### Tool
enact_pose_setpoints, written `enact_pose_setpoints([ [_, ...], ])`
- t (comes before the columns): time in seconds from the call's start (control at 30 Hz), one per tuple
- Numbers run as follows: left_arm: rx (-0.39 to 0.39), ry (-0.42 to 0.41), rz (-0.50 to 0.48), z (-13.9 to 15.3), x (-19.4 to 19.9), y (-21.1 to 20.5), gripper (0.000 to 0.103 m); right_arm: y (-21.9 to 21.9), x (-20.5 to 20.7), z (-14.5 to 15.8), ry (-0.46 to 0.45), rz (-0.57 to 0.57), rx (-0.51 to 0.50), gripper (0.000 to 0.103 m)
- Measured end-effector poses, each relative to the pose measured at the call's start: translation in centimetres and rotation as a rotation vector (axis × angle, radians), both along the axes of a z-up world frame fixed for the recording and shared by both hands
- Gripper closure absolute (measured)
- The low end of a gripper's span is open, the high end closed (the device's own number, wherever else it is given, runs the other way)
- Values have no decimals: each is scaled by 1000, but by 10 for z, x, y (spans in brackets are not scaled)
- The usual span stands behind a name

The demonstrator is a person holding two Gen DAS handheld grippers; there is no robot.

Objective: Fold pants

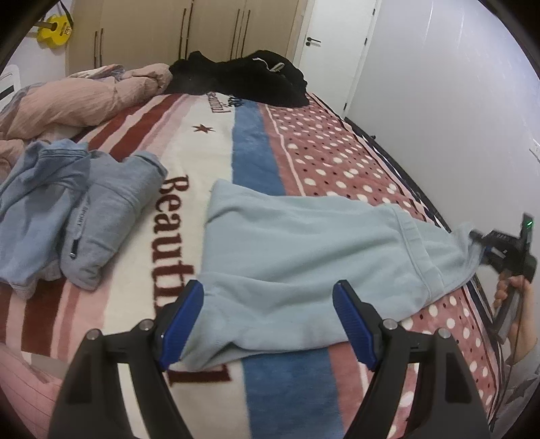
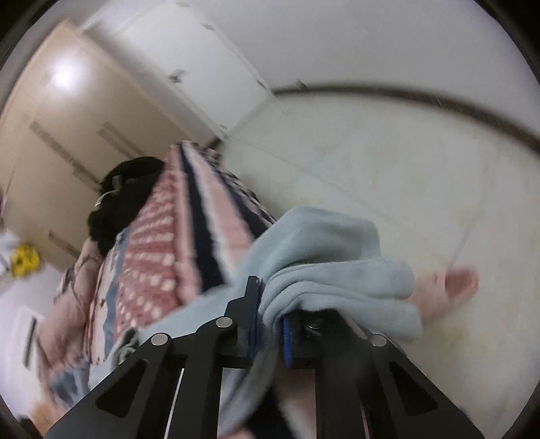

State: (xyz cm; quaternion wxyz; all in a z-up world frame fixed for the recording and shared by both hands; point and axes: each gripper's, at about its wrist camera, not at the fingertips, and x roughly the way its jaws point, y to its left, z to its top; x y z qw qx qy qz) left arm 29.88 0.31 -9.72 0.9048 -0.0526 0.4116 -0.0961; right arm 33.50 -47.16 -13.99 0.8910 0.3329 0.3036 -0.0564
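Note:
Light blue pants lie across the patterned blanket on the bed. My left gripper is open, its blue pads on either side of the near edge of the pants, holding nothing. My right gripper shows at the far right of the left wrist view, off the bed's edge, shut on the end of the pants. In the right wrist view the right gripper is shut on bunched light blue fabric, which drapes over the fingers; this view is blurred.
A grey-blue garment pile lies at the left. A pink duvet and black clothes lie at the far end. A white wall and floor run along the bed's right side. Wardrobes stand behind.

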Motion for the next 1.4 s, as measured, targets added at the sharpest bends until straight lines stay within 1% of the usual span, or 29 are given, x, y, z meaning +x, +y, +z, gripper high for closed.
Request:
enact_pose_setpoints([
  [0.07,-9,-11,10,3,-1,8,27,31,4,30,-72,78,-37,98],
  [0.1,-14,-15,16,4,-1,12,27,57,7,49,-110,138,-70,98],
  [0.17,-29,-22,29,7,-1,22,27,97,13,71,-148,229,-125,98],
  [0.2,-34,-26,35,9,-2,26,27,129,18,83,-170,300,-156,98],
  [0.23,-37,-29,41,10,-2,30,27,149,19,87,-180,341,-169,98],
  [0.3,-42,-36,51,12,-5,41,27,204,27,94,-194,465,-203,98],
  [0.37,-47,-38,59,12,-6,49,27,253,32,88,-182,559,-242,98],
  [0.43,-54,-39,65,12,-6,56,27,297,38,71,-150,638,-270,98],
  [0.5,-57,-37,69,10,-6,63,27,329,39,49,-119,705,-275,98],
  [0.6,-56,-31,68,6,-6,70,27,360,33,23,-111,798,-282,98],
  [0.67,-60,-25,69,3,-4,73,27,363,31,8,-86,814,-289,96],
  [0.8,-93,-4,66,-5,0,76,27,355,25,-4,-39,854,-278,94],
  [0.83,-102,5,61,-6,1,75,27,355,23,-5,-18,872,-274,87],
  [0.87,-108,11,55,-8,2,73,27,351,20,-6,1,892,-271,78],
  [0.97,-117,18,40,-9,6,64,27,342,0,-3,3,938,-322,74],
  [1.03,-125,20,25,-8,9,55,27,332,-10,4,-9,952,-324,70],
  [1.1,-124,18,0,-5,12,42,27,314,-20,14,-37,940,-311,70],
  [1.13,-116,18,-20,-3,14,32,27,304,-24,19,-52,928,-295,69],
  [1.17,-105,15,-32,-2,15,24,27,292,-28,23,-69,905,-282,65],
  [1.23,-70,10,-57,0,18,7,27,269,-33,29,-88,818,-319,57],
  [1.3,-24,8,-81,0,23,-14,27,252,-35,28,-75,726,-390,56],
  [1.33,-4,9,-93,-2,25,-23,27,245,-34,26,-71,691,-410,56],
  [1.4,46,12,-111,-7,29,-41,27,232,-30,20,-63,641,-406,56],
])
